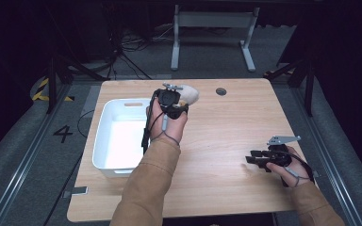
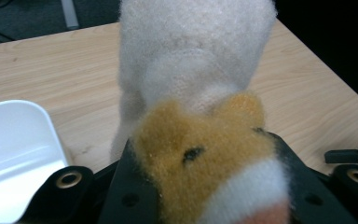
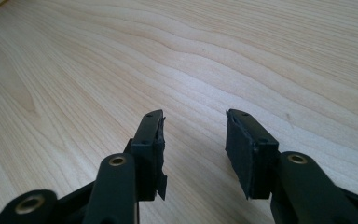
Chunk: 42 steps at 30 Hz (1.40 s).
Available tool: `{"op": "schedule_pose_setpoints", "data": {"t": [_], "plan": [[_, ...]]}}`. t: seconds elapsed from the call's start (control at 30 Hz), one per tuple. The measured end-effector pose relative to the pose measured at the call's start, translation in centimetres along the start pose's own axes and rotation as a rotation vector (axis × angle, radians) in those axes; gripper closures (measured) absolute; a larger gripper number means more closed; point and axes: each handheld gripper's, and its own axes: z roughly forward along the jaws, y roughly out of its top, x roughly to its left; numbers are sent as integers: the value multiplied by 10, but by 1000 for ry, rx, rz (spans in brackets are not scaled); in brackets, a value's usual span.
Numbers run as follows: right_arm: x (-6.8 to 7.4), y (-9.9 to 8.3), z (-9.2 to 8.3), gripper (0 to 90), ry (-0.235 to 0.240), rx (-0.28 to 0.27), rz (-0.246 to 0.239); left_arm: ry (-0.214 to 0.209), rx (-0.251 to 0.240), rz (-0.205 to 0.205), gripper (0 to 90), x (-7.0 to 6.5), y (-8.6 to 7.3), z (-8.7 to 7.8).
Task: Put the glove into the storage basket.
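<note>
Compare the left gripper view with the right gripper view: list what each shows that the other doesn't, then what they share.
Left gripper view alone: a plush toy animal, cream body and orange-and-white face, clamped between the left hand-held gripper's jaws, plus a corner of the white plastic bin. Right gripper view alone: the right hand-held gripper, its jaws apart with nothing between them, low over bare wood. Both share the light wooden table.

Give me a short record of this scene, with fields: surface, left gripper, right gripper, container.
surface: wooden table
left gripper: shut on the plush toy, gripping its orange-and-white head
right gripper: open, nothing between the jaws, low over bare wood
container: white bin at the table's left side; no item seen inside
</note>
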Motion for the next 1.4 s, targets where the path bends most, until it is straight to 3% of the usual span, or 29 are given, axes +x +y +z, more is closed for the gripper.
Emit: {"op": "schedule_pose_setpoints", "data": {"t": [0.1,0.33,0.37,0.43,0.57,0.67,0.73,1.4], "plan": [[0,1,2,577,4,3,-3,17,-3,-11,744,2,0,-3],[3,8,9,577,22,13,-10,85,73,-53,743,14,9,-11],[4,9,10,577,23,18,-14,104,103,-72,743,17,12,-13],[5,9,11,577,25,20,-14,108,114,-75,743,19,14,-13],[4,9,11,577,30,21,-9,122,143,-121,743,28,21,-14],[4,9,10,578,29,22,-9,135,174,-118,743,31,23,-12],[3,8,11,578,35,26,-4,122,208,-160,742,37,24,-10],[1,1,4,580,20,26,3,231,280,-278,742,81,23,-9]]}}
